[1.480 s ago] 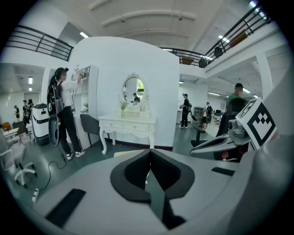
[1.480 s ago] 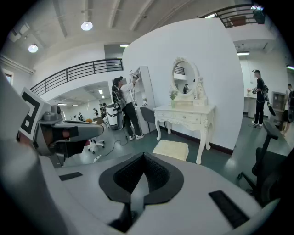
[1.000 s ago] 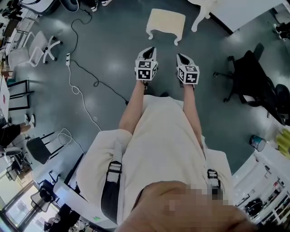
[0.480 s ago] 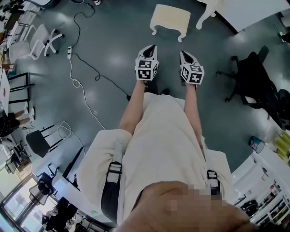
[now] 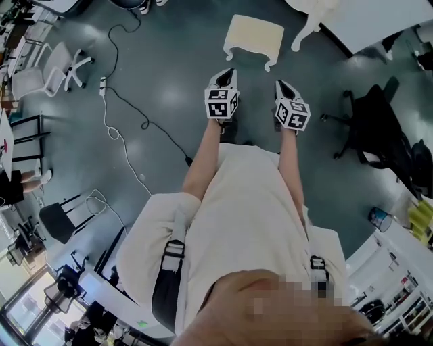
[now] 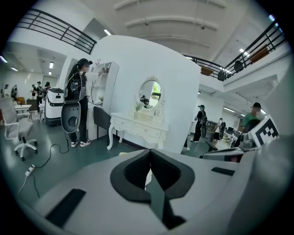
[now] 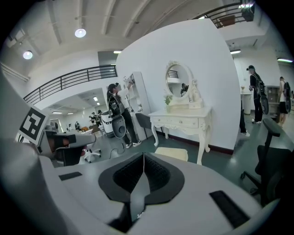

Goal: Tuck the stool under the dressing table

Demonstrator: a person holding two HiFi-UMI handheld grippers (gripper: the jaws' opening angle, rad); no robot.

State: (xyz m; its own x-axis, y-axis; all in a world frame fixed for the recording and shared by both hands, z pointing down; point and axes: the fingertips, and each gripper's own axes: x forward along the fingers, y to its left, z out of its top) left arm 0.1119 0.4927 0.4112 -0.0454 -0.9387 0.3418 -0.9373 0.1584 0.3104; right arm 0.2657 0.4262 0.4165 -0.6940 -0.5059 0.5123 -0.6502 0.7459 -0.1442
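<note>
A cream-topped stool point(image 5: 254, 37) with white curved legs stands on the dark floor, just in front of the white dressing table point(image 5: 308, 20). My left gripper point(image 5: 230, 70) and right gripper point(image 5: 278, 84) are held side by side, short of the stool and apart from it. Both point toward it, shut and with nothing between the jaws. The right gripper view shows the stool point(image 7: 172, 153) before the dressing table point(image 7: 181, 121) with its oval mirror point(image 7: 178, 80). In the left gripper view the dressing table point(image 6: 140, 128) shows, but the shut jaws hide most of the stool.
A cable point(image 5: 122, 101) snakes over the floor at the left, near a white office chair point(image 5: 54, 64). A black office chair point(image 5: 379, 115) stands at the right. A person point(image 6: 80, 101) stands at shelves left of the dressing table, and others stand further right.
Both grippers have drifted a little to the right in the head view, the right one more. Their jaws stay shut. The stool has not moved.
</note>
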